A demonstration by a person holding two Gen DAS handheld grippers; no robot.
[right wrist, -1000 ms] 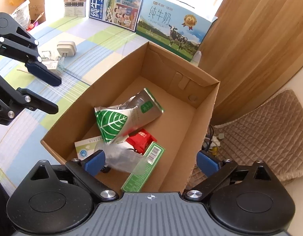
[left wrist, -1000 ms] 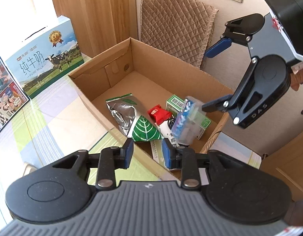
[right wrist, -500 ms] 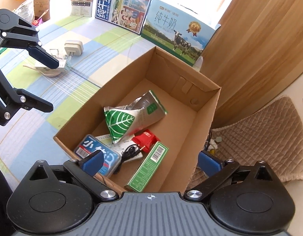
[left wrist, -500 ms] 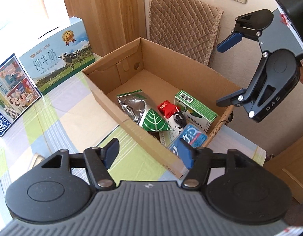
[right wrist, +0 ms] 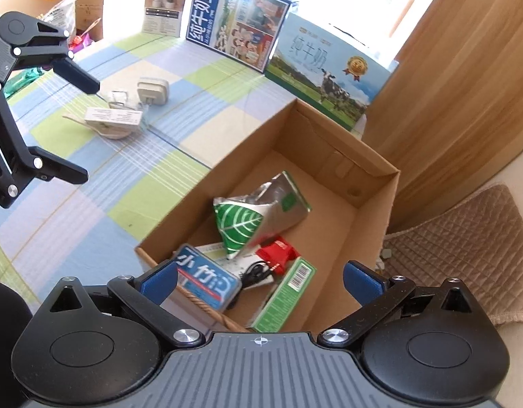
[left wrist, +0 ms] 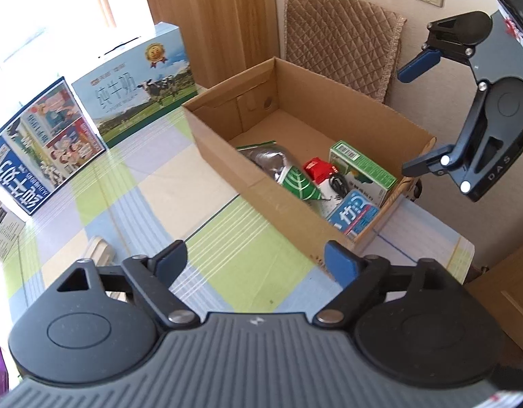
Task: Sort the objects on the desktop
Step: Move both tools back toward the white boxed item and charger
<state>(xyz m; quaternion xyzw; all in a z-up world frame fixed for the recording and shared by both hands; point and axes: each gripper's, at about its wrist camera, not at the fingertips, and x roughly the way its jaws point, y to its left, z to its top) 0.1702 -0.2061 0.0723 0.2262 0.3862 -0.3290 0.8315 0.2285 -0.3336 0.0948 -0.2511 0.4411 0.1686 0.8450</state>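
The left gripper [left wrist: 256,265] is standing wide open over the checked tablecloth [left wrist: 132,200]. Its two blue pads are far apart and nothing is sitting between them. It is touching nothing. The right gripper [right wrist: 261,280] is wide open too, and it is holding nothing. It is hanging over the near end of the cardboard box [right wrist: 366,183].

The cardboard box is sitting open on the table. Inside it, a blue pack [right wrist: 207,280] with white letters is lying in the near corner. Beside it a black cable [right wrist: 258,272] is curling on a white paper. A red packet [right wrist: 278,251] is lying next to the cable. A long green box [right wrist: 285,297] with a barcode is lying along the side wall. A shiny silver bag [right wrist: 261,210] with a green leaf on it is resting in the middle, partly on top of the other things.

In the left wrist view the box is lying ahead of the left gripper and to its right, and the blue pack [left wrist: 353,217] is near the right pad.

Out on the tablecloth a white plug [right wrist: 152,91] and a small white box [right wrist: 111,117] are sitting well apart from the cardboard box. Two milk cartons [right wrist: 237,39] are standing at the back of the table.
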